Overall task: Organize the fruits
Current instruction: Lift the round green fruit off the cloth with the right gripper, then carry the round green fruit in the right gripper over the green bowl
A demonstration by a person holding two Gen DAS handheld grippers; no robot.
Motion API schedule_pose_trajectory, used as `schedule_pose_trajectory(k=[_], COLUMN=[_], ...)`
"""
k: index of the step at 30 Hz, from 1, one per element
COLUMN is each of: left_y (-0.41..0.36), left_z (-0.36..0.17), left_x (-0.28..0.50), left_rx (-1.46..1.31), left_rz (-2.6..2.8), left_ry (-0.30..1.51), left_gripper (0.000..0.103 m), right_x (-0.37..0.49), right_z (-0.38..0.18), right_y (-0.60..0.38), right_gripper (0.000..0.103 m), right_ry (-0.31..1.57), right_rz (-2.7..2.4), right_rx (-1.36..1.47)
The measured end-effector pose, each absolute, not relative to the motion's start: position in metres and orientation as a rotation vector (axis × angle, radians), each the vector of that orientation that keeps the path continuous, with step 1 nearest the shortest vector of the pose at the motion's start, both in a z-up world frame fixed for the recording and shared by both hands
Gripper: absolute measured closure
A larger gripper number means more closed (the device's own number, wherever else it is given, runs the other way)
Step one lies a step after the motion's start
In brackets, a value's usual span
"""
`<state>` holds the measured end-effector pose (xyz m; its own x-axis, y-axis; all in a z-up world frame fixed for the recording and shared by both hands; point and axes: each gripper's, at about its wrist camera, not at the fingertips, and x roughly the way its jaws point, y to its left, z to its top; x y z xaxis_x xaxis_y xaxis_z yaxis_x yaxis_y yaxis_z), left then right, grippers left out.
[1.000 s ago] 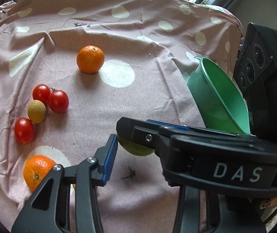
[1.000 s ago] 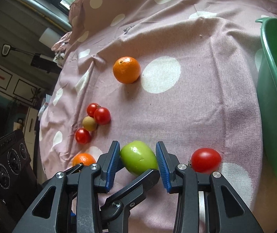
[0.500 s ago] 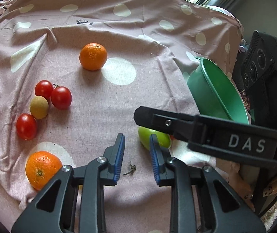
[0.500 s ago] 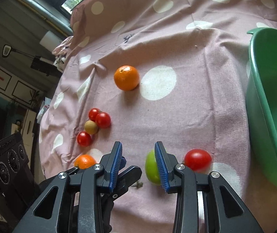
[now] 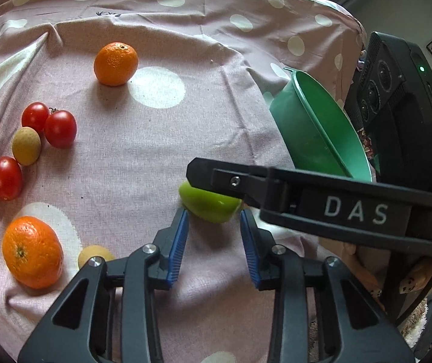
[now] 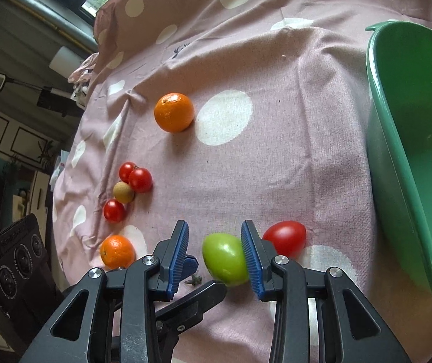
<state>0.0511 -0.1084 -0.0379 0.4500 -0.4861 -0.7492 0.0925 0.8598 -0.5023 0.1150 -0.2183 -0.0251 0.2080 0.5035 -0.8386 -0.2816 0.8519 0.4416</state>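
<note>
left gripper [image 5: 214,236]: jaws opening, nothing between the pads; green tomato [image 5: 210,205] lies on the pink dotted cloth [image 5: 143,157] just ahead of the tips. right gripper [image 6: 215,249]: jaws apart, green tomato between them, touching the rt pad, clear gap to the lt pad, not pinched. red tomato [image 6: 285,237] just beyond rt finger. green basin [image 6: 397,163] at right edge, well apart.

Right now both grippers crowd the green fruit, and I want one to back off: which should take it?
Probably the right gripper: the green fruit sits between its fingers, the green basin beside it. The left gripper, opening, stops short.
</note>
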Motion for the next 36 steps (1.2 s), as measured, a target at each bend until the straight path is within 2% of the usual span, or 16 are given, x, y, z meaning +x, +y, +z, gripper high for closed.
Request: schedule_pose_trajectory(k=[15,21,36], left_y=[-0.11,-0.116,-0.188], left_z=[-0.037,-0.006,0.055], left_x=[0.055,0.05,0.058], left_rx=[-0.387,-0.353,-0.191], left_rz=[-0.324,-0.325,-0.409], left_ry=[1.006,0.926,0.783], left_gripper=[0.069,0.069,0.069], right_x=[0.108,0.1,0.092], right_z=[-0.031,-0.003,0.06], right_y=[-0.208,-0.213,-0.283], right_gripper=[0.064,0.064,0.064], right_ry=[1.253,1.156,0.933], right_rz=[0.553,0.577,0.494], right_rx=[0.111,0.114,0.222])
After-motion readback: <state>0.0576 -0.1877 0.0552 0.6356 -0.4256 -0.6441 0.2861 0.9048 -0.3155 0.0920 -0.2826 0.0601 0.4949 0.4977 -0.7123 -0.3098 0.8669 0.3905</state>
